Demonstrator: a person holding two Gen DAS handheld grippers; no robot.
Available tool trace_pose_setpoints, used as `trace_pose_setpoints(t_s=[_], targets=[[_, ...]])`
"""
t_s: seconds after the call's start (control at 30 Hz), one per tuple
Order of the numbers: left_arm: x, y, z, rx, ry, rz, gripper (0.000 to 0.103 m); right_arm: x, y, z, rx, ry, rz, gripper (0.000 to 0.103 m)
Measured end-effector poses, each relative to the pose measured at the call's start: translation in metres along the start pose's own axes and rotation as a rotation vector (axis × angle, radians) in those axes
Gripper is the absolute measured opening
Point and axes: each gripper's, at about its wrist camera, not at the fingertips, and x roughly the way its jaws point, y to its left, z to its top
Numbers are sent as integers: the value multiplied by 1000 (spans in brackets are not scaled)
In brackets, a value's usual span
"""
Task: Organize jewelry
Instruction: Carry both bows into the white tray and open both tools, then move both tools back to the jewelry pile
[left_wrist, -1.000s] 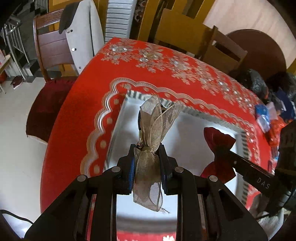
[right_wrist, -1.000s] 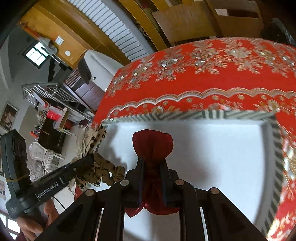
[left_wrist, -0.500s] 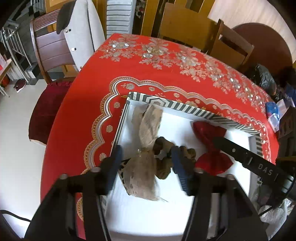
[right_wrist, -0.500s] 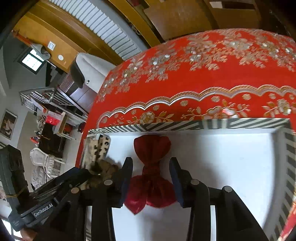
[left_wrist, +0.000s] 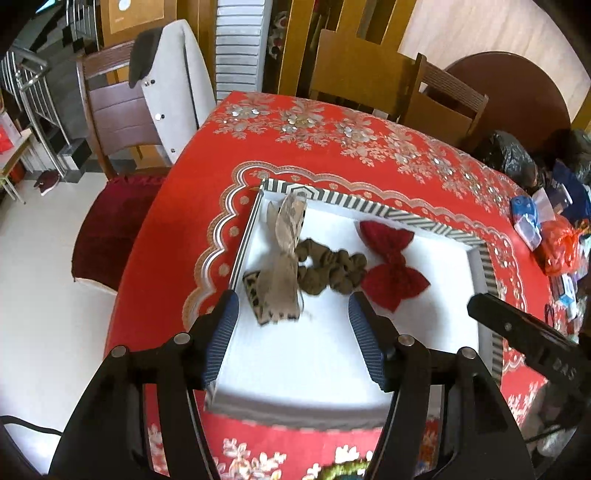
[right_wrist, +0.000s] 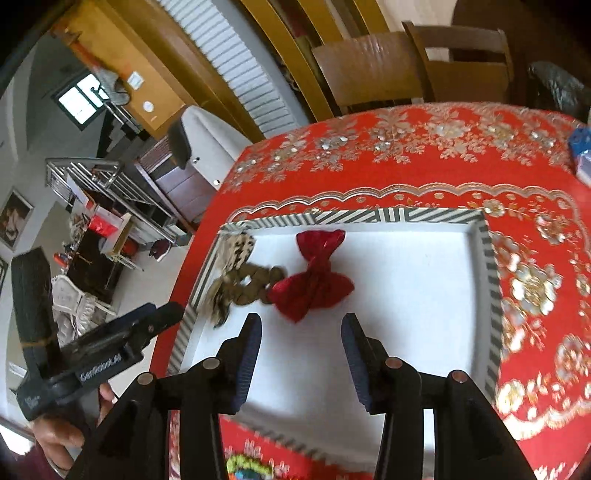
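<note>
A white tray with a striped rim lies on the red tablecloth. On its left side rests a sheer beige ribbon bow, over a leopard-print bow. A brown scrunchie and a red velvet bow lie beside them. My left gripper hovers open just short of the beige bow, holding nothing. My right gripper hangs behind the red bow, its jaws opening and nothing between them. The scrunchie also shows in the right wrist view.
Wooden chairs stand behind the round table, one with a grey coat draped over it. Bags and packets crowd the table's right edge. A hand holds the left gripper's handle at the lower left.
Both grippers let go of their bows and pulled back and upward. The beige bow now lies on the tray's left side, the red bow near its middle.
</note>
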Motion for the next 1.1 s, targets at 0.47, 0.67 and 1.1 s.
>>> trace_pose_setpoints(t_s=[0.47,0.67,1.1], targets=[[-59,0,-62,40,-57,18,62,-50,16,-75,-16,-8,-39,62],[-76,2,-89,54,-57,18,62,-67,19,-103,-30,4,-59,62],[-98,4,-137,73,-45,15,62,-96,-1,-158,19,15,-134,62]])
